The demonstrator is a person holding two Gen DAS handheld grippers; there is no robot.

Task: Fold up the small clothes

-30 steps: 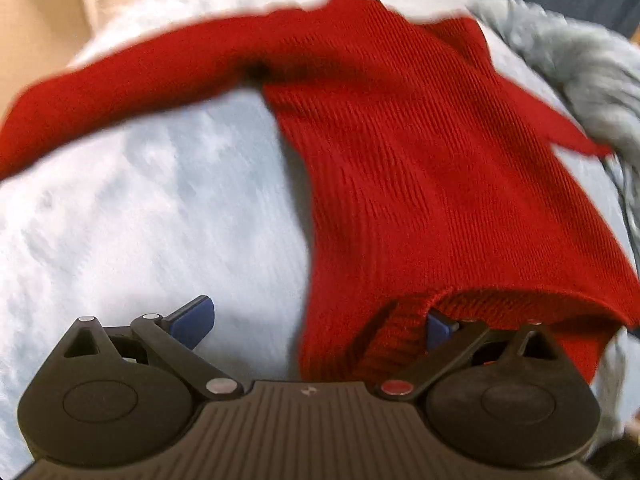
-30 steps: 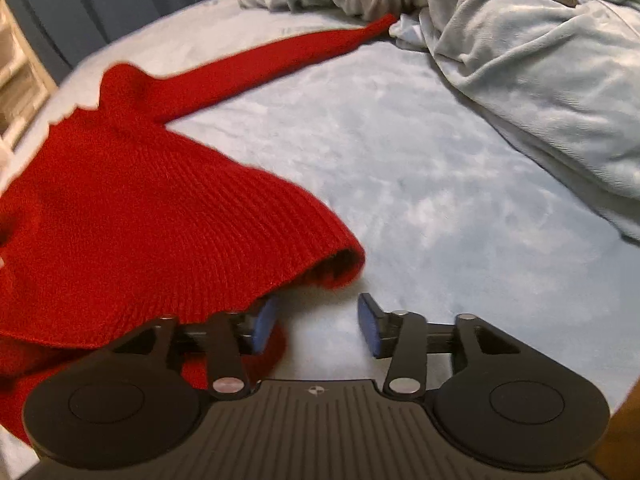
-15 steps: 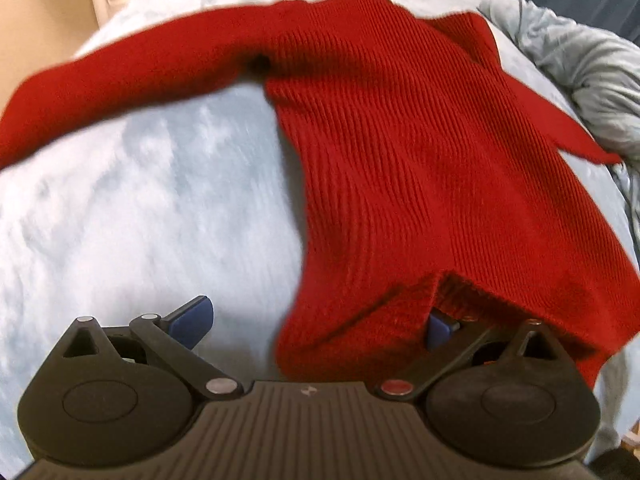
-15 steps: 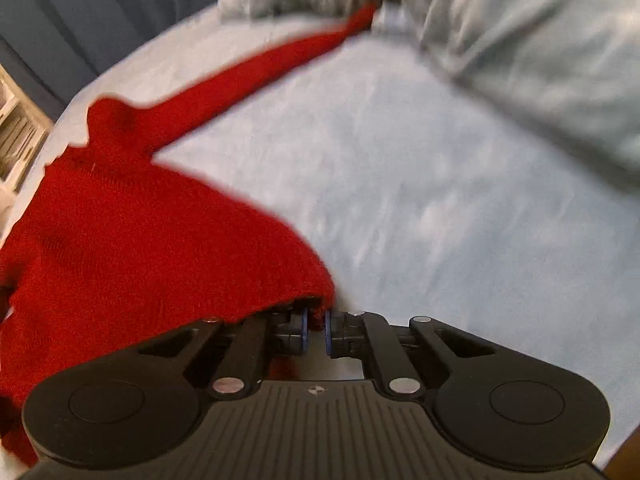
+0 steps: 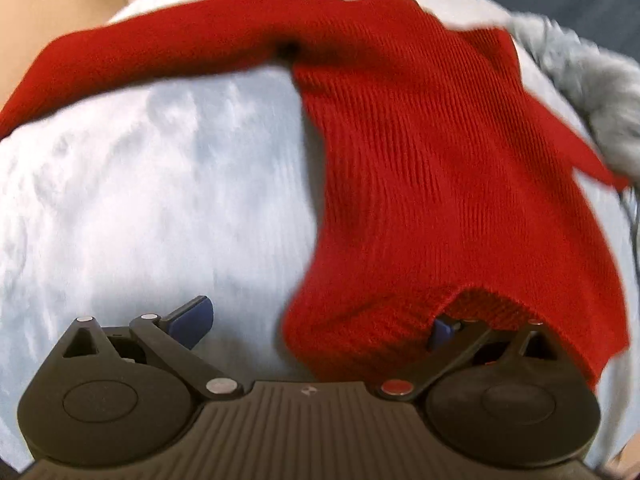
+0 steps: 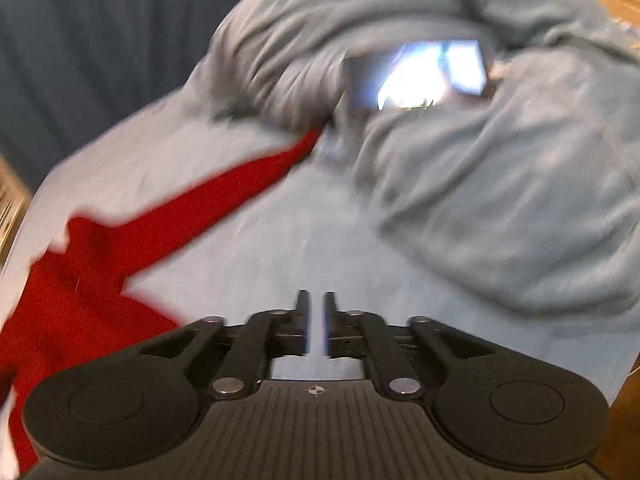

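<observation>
Lying spread on the pale blue bed (image 5: 160,200) is a red knit sweater (image 5: 440,184), one sleeve reaching toward a rumpled grey blanket (image 6: 500,208). The left gripper (image 5: 316,320) is sitting with fingers wide, the hem draping over the right-hand one. The right gripper (image 6: 316,312) is showing fingers nearly together, holding nothing. A lit phone (image 6: 420,76) is resting on the blanket.
</observation>
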